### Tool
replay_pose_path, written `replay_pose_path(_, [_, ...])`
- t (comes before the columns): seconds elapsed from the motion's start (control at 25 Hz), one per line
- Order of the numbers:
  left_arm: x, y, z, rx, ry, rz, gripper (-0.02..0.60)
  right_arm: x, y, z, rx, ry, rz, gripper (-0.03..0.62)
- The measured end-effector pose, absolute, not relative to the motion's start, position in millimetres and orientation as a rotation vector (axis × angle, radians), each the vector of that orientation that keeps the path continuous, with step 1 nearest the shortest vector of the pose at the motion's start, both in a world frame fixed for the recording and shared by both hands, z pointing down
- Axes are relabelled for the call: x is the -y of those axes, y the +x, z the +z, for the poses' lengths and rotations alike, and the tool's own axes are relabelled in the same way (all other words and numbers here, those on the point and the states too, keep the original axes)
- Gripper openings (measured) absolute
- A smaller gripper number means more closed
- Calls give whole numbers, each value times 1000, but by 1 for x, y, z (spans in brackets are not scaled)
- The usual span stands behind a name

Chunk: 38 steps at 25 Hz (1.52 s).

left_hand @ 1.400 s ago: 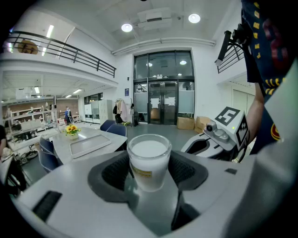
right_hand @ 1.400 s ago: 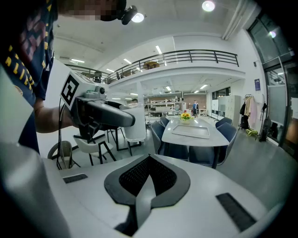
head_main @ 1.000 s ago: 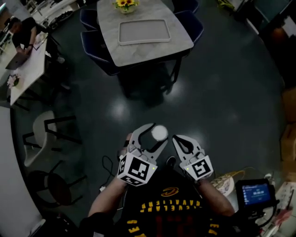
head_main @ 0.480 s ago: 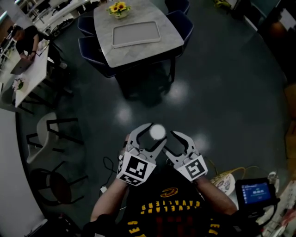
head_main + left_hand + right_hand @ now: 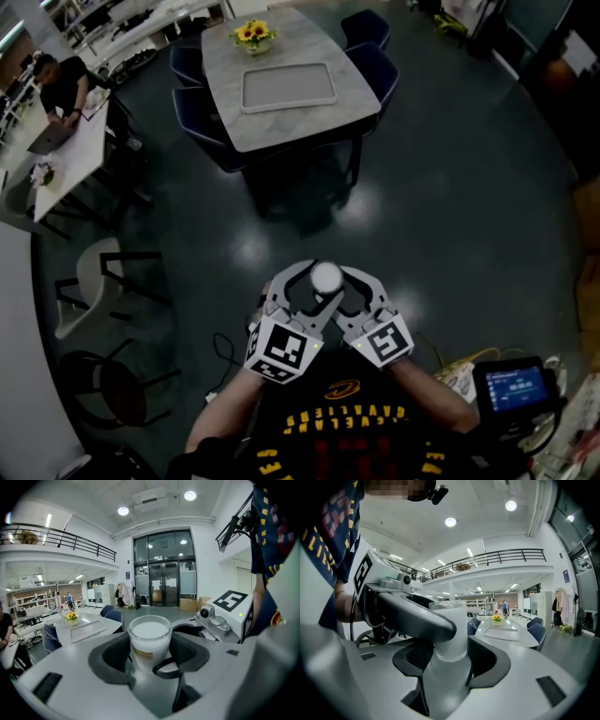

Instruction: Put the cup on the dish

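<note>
A white frosted cup point(image 5: 325, 276) stands upright in my left gripper point(image 5: 309, 283), which is shut on it, low in the head view and close to the person's chest. In the left gripper view the cup point(image 5: 150, 639) sits between the dark pads. My right gripper point(image 5: 343, 287) is open and reaches in from the right, with its jaws on either side of the same cup point(image 5: 451, 634); I see a gap beside the right pad. The left gripper's jaw point(image 5: 408, 611) crosses in front. A grey rectangular dish point(image 5: 288, 87) lies on the far table point(image 5: 281, 127).
A pot of yellow flowers point(image 5: 255, 35) stands behind the dish, and blue chairs point(image 5: 375, 66) ring the table. A person point(image 5: 58, 84) sits at a desk at far left. A white chair point(image 5: 89, 281) is at left, a small screen device point(image 5: 511, 389) at lower right. Dark floor lies between.
The right gripper's jaws have opened and it has moved left until they flank the cup. The left gripper has kept its hold on the cup.
</note>
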<state>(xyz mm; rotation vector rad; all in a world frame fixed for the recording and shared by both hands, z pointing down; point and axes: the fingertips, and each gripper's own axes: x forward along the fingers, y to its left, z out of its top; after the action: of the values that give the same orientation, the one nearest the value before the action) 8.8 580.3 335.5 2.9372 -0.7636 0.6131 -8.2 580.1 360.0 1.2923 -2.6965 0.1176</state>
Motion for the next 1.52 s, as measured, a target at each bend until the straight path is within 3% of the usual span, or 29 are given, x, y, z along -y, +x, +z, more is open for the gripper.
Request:
replay_pose_path(0.28, [-565, -42, 337, 720, 2974, 572, 261, -561, -61, 360, 2661, 1324, 81, 235])
replay_pose_path(0.88, [-540, -70, 345, 699, 2942, 542, 261, -537, -89, 369, 2615, 1299, 117, 235])
replay_pose_path(1.52, [-431, -17, 359, 831, 2872, 612, 261, -430, -37, 381, 2709, 1188, 150, 235])
